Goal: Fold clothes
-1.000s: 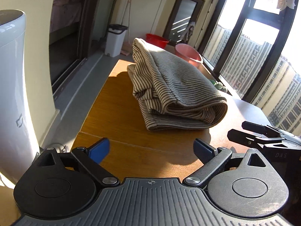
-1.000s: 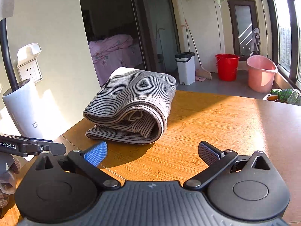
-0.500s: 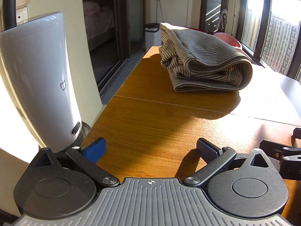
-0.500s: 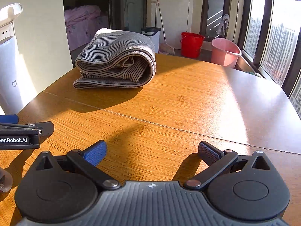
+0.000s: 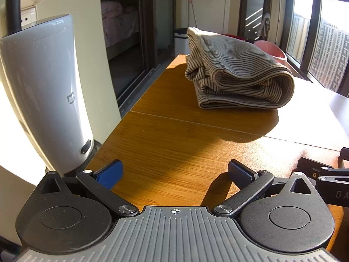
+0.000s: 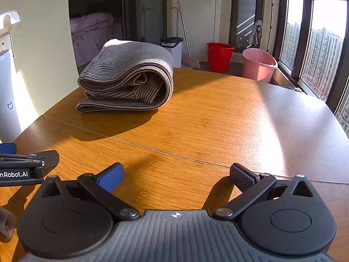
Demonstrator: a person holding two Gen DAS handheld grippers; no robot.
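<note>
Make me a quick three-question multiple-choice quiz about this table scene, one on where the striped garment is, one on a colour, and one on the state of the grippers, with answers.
1. Where is the striped garment?
A. Hanging from a gripper
B. Lying on the wooden table
C. Inside the pink basin

2. What colour is the bucket on the floor beside the pink basin?
A. Red
B. Green
C. Yellow

3. How do the left gripper and right gripper stand?
A. Both shut on the garment
B. One open, one shut
C. Both open and holding nothing

Answers:
1 B, it rests folded on the tabletop, apart from both grippers.
2 A, the right wrist view shows it red.
3 C, each view shows the jaws spread wide with only bare table between them.
</note>
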